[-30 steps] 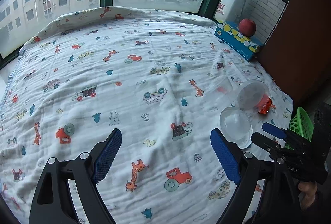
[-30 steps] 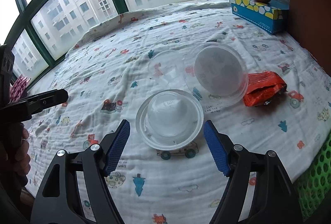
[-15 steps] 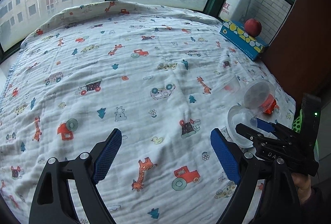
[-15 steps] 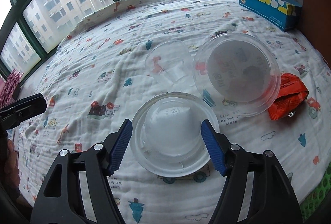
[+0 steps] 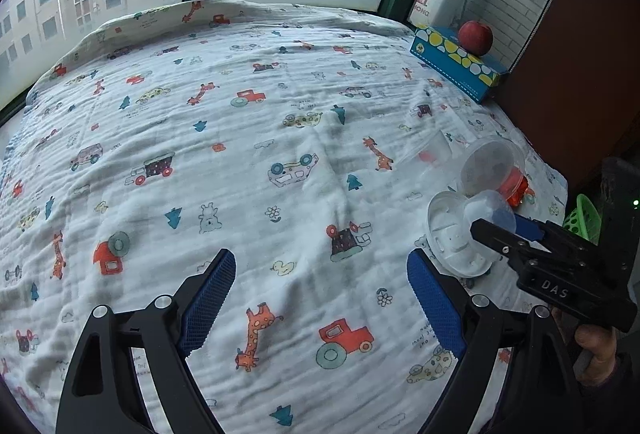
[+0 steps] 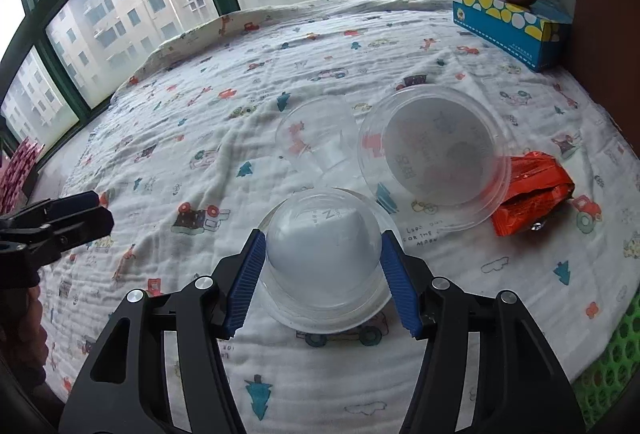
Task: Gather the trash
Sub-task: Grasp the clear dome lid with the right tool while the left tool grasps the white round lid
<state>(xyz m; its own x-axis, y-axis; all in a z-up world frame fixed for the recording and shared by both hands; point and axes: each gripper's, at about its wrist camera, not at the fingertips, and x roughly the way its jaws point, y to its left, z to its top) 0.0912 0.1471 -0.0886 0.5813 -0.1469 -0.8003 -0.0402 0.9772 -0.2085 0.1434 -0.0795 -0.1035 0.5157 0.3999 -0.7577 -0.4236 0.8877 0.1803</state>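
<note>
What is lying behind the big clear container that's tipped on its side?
An orange wrapper pokes out from behind the clear container at its right side, crumpled on the printed blanket. How far it runs behind the container is unclear through the cloudy plastic.

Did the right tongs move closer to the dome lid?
Yes. The right tongs slid forward along the blanket; their jaws have just been closing around the dome lid.

Left gripper (image 5: 320,298) hangs wide open over a printed bedsheet (image 5: 248,137); at right, the right gripper (image 5: 516,230) closes around a domed lid (image 5: 460,238).
</note>
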